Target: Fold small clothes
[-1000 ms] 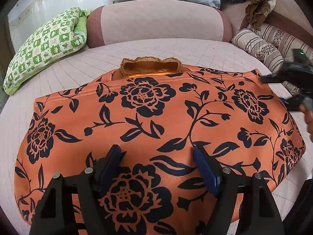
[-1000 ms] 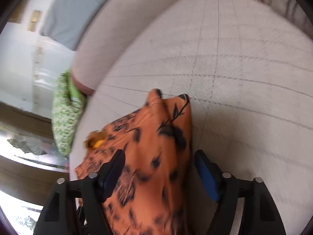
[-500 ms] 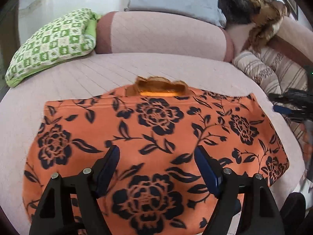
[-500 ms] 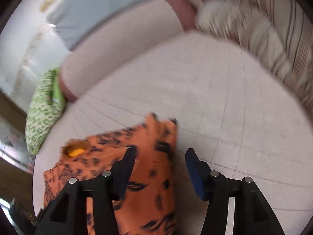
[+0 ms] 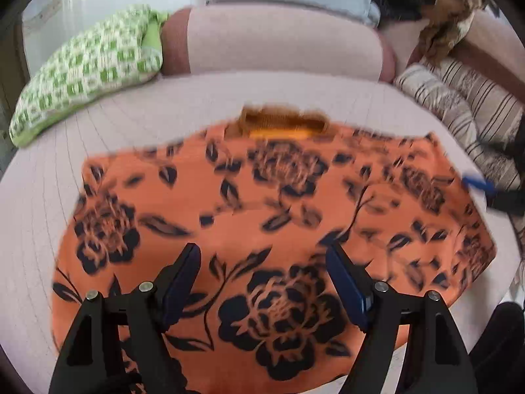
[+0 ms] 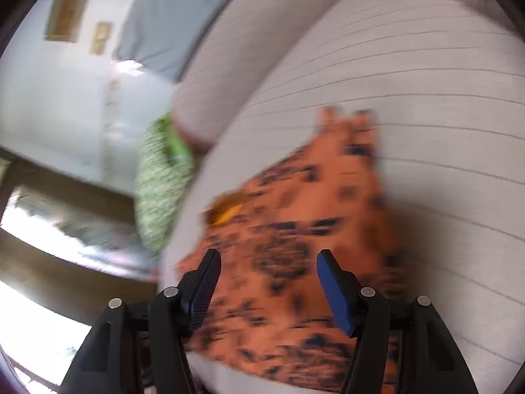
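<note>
From the left wrist, the orange garment [image 5: 262,203] lies flat on the bed [image 5: 131,124], long axis crosswise, under the left gripper [image 5: 262,282], jaws wide and empty. From the right wrist, the right gripper [image 6: 267,282] hangs over its end, jaws opening, nothing between; a second ago cloth sat between them.

Opening right tool [image 6: 267,262] above orange floral garment [image 6: 305,216]
</note>
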Motion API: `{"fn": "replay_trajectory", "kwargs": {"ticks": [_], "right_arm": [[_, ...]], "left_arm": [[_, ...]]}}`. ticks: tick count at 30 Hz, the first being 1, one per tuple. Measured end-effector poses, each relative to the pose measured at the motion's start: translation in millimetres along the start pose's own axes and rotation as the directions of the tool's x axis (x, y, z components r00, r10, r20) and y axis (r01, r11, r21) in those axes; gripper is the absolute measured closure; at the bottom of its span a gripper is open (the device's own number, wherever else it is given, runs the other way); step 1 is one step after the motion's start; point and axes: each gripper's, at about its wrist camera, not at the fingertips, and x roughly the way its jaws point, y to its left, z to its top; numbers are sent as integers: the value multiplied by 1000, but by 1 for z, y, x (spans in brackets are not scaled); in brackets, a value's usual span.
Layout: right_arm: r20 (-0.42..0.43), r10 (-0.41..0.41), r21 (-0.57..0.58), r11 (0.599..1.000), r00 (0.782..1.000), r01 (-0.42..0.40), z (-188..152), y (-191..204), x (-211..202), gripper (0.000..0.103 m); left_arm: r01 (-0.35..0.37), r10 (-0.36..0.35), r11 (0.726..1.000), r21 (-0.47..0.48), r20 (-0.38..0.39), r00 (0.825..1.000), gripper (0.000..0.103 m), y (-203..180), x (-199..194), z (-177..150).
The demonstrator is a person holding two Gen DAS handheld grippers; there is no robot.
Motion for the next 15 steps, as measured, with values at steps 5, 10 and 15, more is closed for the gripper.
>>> {"fn": "replay_trajectory", "kwargs": {"ticks": [5, 10, 15], "right_arm": [[59, -64, 236, 970, 996, 49, 41, -73, 18, 45], [90, 38, 154, 987, 995, -51, 44, -40, 11, 35], [86, -191, 184, 968, 978, 173, 47, -45, 12, 37]], "left_arm": [[2, -2, 1000, 30, 10, 1000, 24, -2, 5, -5], [19, -20, 1000, 25, 23, 1000, 23, 0, 6, -12], [56, -56, 998, 3, 33, 998, 22, 5, -12, -9]]}}
